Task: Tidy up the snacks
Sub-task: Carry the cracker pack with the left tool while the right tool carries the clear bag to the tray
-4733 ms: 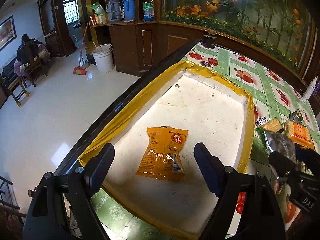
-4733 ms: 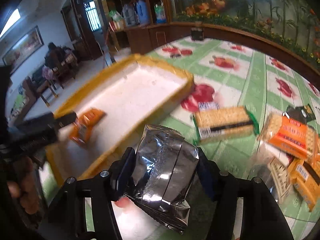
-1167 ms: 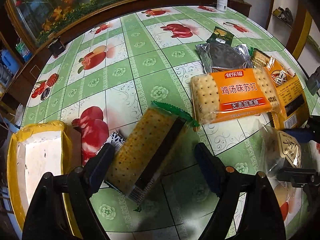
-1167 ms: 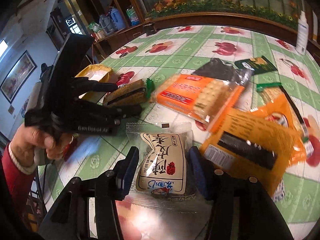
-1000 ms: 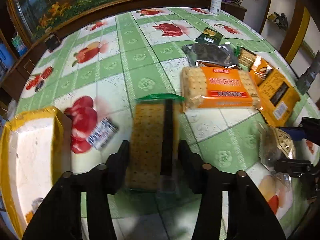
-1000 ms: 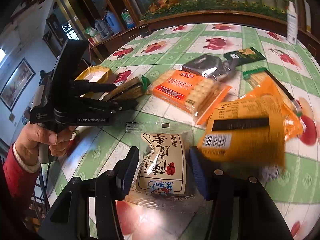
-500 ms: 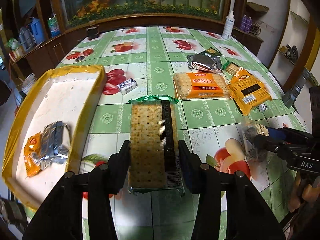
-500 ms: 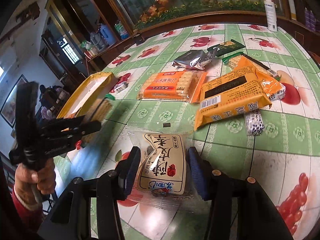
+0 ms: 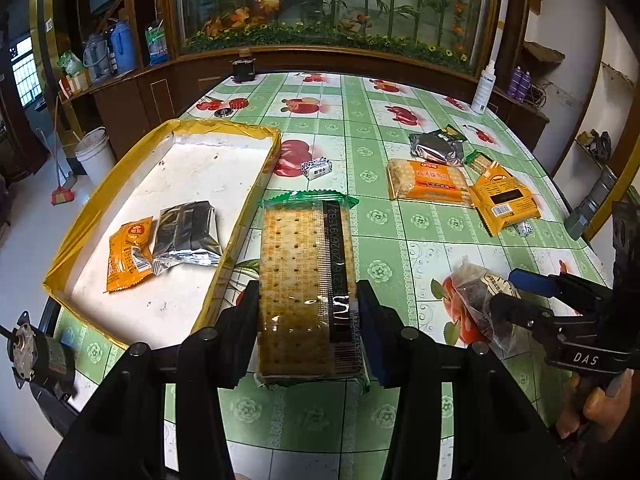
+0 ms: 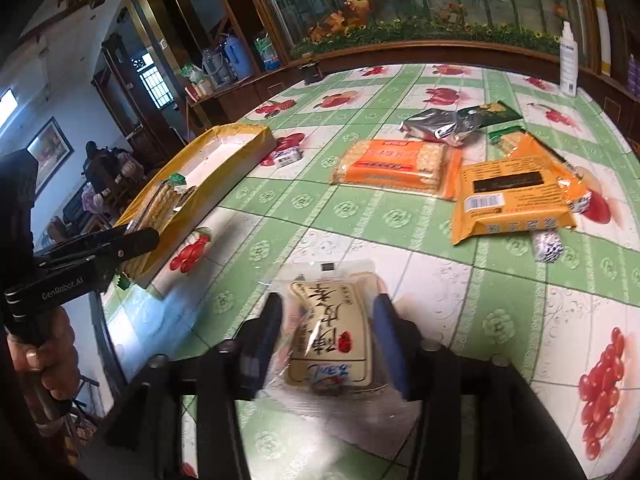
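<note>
A: Your left gripper [image 9: 307, 312] is clamped on the cracker pack [image 9: 306, 280]; both pads press its long sides, and the green-sealed end points away from you. Your right gripper [image 10: 328, 344] squeezes the clear pastry packet [image 10: 330, 336], its printed label facing up.

B: Where does each sit against the tray?

A: The yellow-rimmed tray [image 9: 256, 184] is the landmark. The cracker pack hangs just beside the tray's right-hand rim, over the tablecloth [image 9: 360, 420], not yet inside. From the right wrist view the pack [image 10: 160, 200] overlaps that rim's near end. The pastry packet is well to the right of the tray.

B: What already lies in the tray?

A: An orange sachet [image 9: 130, 252] and a silver foil bag [image 9: 188, 234], touching each other, in the half nearest you. The far half of the white floor is bare, with room along the far rim.

B: And outside it?

A: A small wrapped candy [image 9: 316, 168] lies just right of the tray's far corner. Well right of the tray sit an orange biscuit pack [image 9: 428, 182], an orange box-shaped pack [image 9: 504, 200], and a silver bag [image 9: 434, 146]. The stretch of cloth between these and the tray is open.
</note>
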`<state>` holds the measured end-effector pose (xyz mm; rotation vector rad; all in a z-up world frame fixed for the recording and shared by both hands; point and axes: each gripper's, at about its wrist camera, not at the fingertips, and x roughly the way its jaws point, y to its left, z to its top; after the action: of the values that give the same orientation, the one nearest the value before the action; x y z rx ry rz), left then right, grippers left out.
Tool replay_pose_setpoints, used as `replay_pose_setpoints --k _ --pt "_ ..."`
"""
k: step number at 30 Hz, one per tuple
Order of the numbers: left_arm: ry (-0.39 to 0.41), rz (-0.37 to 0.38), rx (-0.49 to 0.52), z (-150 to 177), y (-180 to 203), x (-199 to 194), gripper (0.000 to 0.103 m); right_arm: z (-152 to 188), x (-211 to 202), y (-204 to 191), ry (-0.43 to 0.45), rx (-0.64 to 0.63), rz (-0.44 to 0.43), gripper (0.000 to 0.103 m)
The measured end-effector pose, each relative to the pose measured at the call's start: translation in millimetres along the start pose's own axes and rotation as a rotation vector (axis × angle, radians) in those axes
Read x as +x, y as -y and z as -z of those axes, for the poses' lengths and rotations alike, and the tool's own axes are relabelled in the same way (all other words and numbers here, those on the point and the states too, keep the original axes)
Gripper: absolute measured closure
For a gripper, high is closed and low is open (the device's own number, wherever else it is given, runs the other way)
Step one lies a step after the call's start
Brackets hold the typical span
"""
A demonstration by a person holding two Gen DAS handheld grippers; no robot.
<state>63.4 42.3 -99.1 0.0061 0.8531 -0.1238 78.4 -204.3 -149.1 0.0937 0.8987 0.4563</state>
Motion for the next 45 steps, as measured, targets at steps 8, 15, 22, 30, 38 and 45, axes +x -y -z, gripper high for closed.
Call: replay_pose_setpoints --k 8,15,22,30,38,45 --pt "0.042 -0.010 0.017 4 3 -18 0.058 7 25 -3 -0.060 -0.047 0.092 0.039" --pt "0.113 -0.084 -0.001 -1 -4 -38 0.058 8 10 -6 -0.018 -0.012 0.019 0.054" --pt "0.175 -0.158 -0.002 -5 -9 -54 0.058 -7 -14 -41 0.065 -0.084 -0.001 0.057" --pt "0.176 -0.188 -0.023 -5 -20 -53 0.058 -19 -17 -72 0.092 -0.142 -0.045 0.057" --pt "0.174 -0.221 -0.057 -3 -36 -52 0.058 -27 -7 -90 0.082 -0.163 -0.090 0.057" --pt "0.164 -0.244 -0.091 -2 -53 -48 0.058 -34 5 -103 0.069 -0.167 -0.136 0.057"
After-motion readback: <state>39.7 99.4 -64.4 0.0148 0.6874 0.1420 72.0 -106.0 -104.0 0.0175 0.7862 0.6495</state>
